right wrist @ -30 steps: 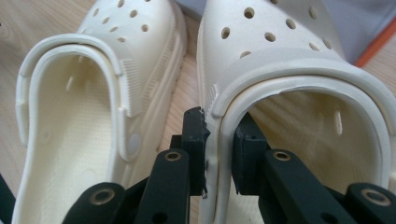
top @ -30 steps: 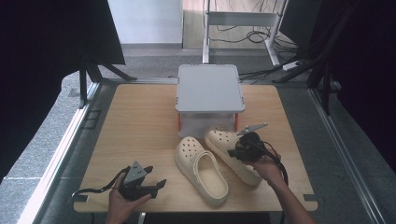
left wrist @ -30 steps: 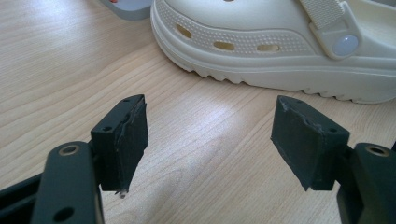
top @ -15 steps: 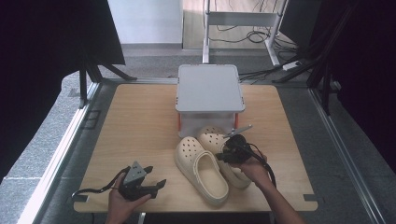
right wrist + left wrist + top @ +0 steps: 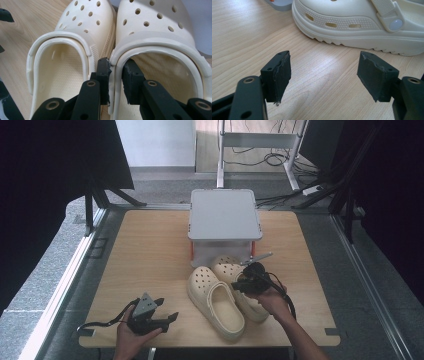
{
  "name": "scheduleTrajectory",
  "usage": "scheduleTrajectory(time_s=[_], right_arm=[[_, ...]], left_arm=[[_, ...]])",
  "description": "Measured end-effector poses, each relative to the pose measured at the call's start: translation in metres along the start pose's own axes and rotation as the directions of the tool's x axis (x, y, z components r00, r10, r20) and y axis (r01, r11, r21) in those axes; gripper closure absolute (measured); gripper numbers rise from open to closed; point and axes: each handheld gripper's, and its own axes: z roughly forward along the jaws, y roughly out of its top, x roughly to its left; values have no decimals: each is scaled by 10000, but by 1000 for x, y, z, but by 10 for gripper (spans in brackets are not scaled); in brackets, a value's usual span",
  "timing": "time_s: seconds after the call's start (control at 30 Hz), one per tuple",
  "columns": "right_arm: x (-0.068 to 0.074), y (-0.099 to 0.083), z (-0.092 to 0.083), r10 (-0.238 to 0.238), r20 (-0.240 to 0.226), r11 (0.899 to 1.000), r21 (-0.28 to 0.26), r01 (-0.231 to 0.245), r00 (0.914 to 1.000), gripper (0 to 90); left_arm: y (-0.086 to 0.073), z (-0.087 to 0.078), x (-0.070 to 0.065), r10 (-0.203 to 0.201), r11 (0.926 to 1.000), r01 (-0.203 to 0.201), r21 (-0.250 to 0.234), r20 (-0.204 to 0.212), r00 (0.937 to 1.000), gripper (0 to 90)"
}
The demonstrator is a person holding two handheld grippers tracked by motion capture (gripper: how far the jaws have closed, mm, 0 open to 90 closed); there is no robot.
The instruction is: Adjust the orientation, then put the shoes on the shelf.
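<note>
To lift the right clog (image 5: 160, 37) well, the right gripper (image 5: 116, 72), whose jaws are clamped on its inner side wall next to the left clog (image 5: 215, 297) on the tabletop (image 5: 150, 250), should rise straight, while the left gripper (image 5: 324, 72) rests with jaws wide apart and empty.

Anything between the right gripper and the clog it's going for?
Nothing visible. The right gripper already straddles the inner side wall of the right clog, one jaw inside the shoe, one in the gap beside the left clog, which lies right alongside. Whether the pads press the wall is unclear.
</note>
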Motion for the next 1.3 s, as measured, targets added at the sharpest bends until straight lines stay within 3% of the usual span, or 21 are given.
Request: scheduleTrajectory(time_s=[0.33, 0.6, 0.83, 0.9, 1.13, 1.3], right_arm=[[4, 2, 3, -127, 89, 9999, 25, 127, 9999, 744], [5, -1, -4, -267, -168, 9996, -56, 266, 9995, 627], [7, -4, -9, -247, -121, 9997, -77, 247, 9996, 511], [9, -4, -6, -295, -55, 9995, 86, 296, 9995, 452], [14, 0, 9, -536, -25, 9953, 808, 537, 9986, 444], [15, 3, 24, -460, 64, 9911, 1253, 448, 9989, 463]], left_arm=[[0, 0, 0, 13, 10000, -13, -2, 4, 10000, 276], [0, -1, 0, 14, 10000, -14, -19, -40, 10000, 276], [0, -1, 1, 22, 10000, -22, -1, -43, 10000, 276], [0, -1, 0, 18, 10000, -18, -13, -32, 10000, 276], [1, -1, 1, 18, 10000, -18, -24, -32, 10000, 276], [1, 1, 2, 28, 10000, -28, -11, -1, 10000, 276]])
